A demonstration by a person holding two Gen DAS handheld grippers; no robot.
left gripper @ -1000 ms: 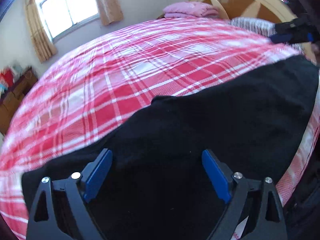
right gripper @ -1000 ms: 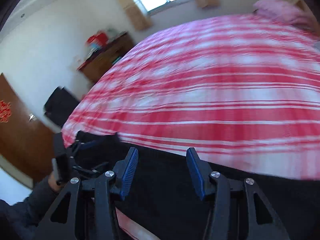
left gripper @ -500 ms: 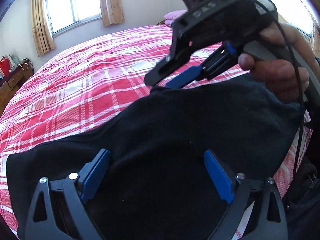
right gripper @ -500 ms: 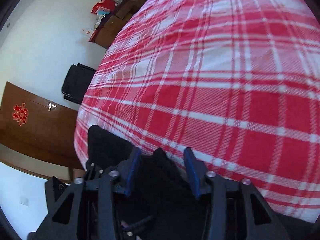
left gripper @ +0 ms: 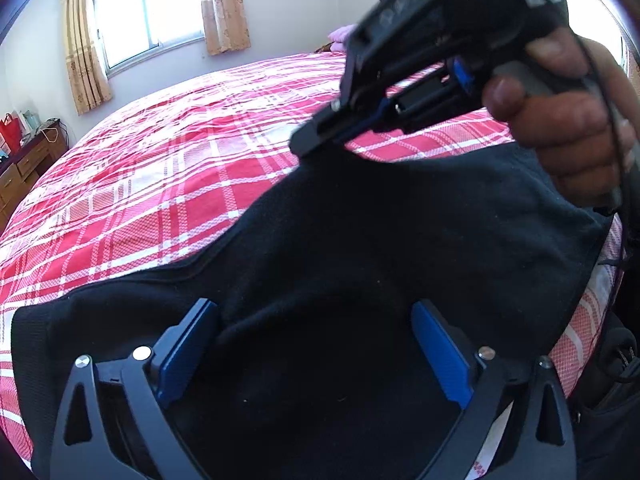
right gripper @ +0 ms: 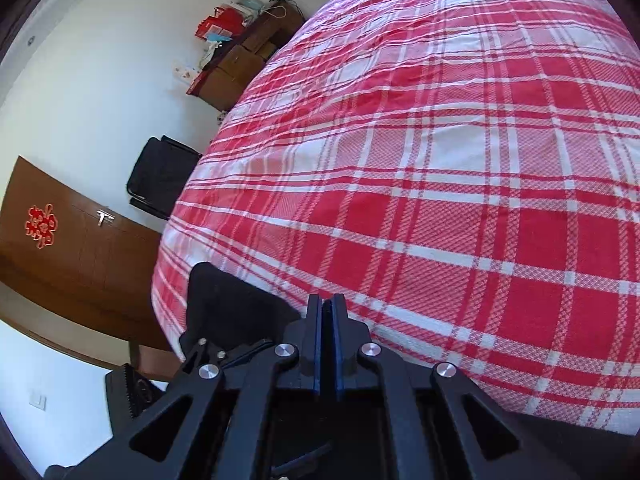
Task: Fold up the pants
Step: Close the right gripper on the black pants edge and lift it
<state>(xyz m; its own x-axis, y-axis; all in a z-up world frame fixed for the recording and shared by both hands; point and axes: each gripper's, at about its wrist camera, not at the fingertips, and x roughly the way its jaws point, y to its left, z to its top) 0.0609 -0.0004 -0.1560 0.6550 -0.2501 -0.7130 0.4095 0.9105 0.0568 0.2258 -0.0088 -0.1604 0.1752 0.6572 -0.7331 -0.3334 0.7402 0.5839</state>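
Fold start: right gripper point(left gripper: 310, 146) clamped on black pants point(left gripper: 380, 248) edge; left gripper point(left gripper: 316, 356) opening, unclamped, straddling cloth. Next: lift edge over plaid bed point(right gripper: 460, 160).

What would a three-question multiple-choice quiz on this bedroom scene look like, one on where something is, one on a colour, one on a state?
1. Where do the black pants lie?
A. on the floor
B. on the bed's near edge
C. on the wooden dresser

2. What colours is the plaid bedspread?
A. red and white
B. blue and green
C. yellow and grey

3. How does the right gripper stand?
A. wide open over the bed
B. out of sight
C. shut on a peak of the pants

Answers:
1 B: the dark cloth spreads over the bedspread's near side.
2 A: red checks with white lines cover it.
3 C: its tips are pinched on raised cloth, while the left gripper is wide open above the pants.
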